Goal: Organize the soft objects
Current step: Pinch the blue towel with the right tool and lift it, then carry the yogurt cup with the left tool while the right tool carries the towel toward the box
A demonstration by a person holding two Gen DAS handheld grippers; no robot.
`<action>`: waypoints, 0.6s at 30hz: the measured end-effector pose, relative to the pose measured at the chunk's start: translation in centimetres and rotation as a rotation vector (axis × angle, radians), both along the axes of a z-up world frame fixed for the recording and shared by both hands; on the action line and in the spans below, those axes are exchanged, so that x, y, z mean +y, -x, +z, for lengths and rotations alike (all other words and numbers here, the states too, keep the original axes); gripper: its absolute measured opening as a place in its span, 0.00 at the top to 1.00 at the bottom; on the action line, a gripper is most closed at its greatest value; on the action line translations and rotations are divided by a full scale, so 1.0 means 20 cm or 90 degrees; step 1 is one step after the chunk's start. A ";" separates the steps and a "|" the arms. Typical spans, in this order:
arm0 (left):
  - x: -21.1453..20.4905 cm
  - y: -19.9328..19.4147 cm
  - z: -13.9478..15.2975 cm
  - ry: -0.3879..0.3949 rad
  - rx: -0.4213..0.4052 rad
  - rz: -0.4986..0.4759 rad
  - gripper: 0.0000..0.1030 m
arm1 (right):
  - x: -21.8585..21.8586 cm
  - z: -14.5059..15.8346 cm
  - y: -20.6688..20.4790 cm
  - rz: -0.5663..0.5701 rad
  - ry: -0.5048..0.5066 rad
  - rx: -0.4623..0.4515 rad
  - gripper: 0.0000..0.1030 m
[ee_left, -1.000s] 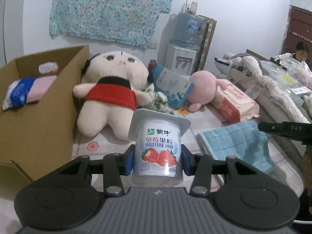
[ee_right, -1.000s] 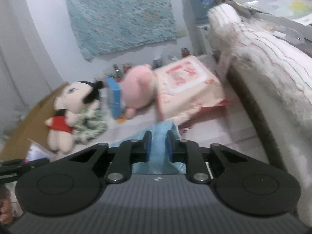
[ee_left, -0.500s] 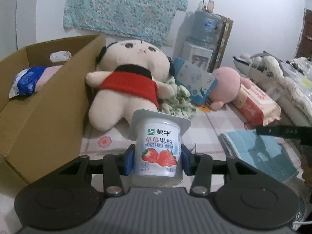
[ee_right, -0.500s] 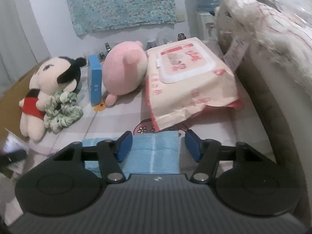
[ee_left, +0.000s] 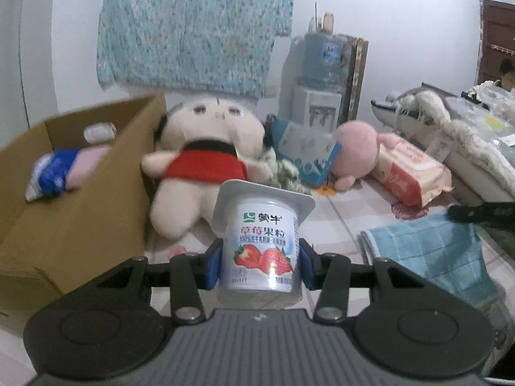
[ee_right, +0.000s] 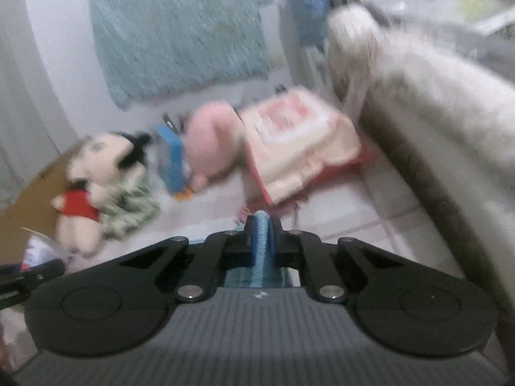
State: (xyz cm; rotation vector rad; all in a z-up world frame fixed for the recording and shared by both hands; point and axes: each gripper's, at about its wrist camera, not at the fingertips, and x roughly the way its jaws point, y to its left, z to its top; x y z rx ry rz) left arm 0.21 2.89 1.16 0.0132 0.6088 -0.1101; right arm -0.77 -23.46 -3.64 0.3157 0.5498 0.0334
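Blue towel (ee_right: pixel 262 241) pinched in right hand-held gripper (ee_right: pixel 262 225); left (ee_left: pixel 260 257) clamps yogurt cup (ee_left: pixel 262 244)

White wall (ee_left: pixel 402 16), floral cloth (ee_left: pixel 193 25), water dispenser (ee_left: pixel 322 74)

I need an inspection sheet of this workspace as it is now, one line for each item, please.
Surface: pale tiled floor with flower prints.
Job's things: blue towel on the floor; red-shirted plush doll beside the cardboard box; pink plush; wipes pack; a soft blue and pink packet lies in the box.
Clutter: green patterned cloth, blue box.
Grippers: left gripper shut on a strawberry yogurt cup; right gripper shut on a fold of the towel.
Cables: nothing seen.
Surroundings: floral cloth on the wall, water dispenser, a person far right.
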 end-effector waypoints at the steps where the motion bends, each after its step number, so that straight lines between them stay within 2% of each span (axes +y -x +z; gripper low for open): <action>1: 0.00 0.02 0.03 -0.001 -0.009 0.002 0.53 | 0.01 0.04 0.04 -0.003 0.003 -0.019 0.95; 4: 0.03 0.09 0.12 0.010 -0.033 0.009 0.53 | 0.04 0.20 0.12 0.020 -0.011 -0.070 0.95; 8: 0.07 0.18 0.28 0.002 -0.075 0.007 0.53 | 0.14 0.42 0.18 0.072 0.004 -0.144 0.95; 12: 0.17 0.24 0.48 0.004 -0.114 0.007 0.53 | 0.24 0.62 0.19 0.132 -0.008 -0.191 0.95; 15: 0.28 0.22 0.60 0.008 -0.115 0.024 0.53 | 0.33 0.75 0.15 0.183 -0.032 -0.212 0.95; 18: 0.45 0.17 0.68 -0.009 -0.105 0.055 0.53 | 0.46 0.87 0.08 0.239 -0.046 -0.224 0.95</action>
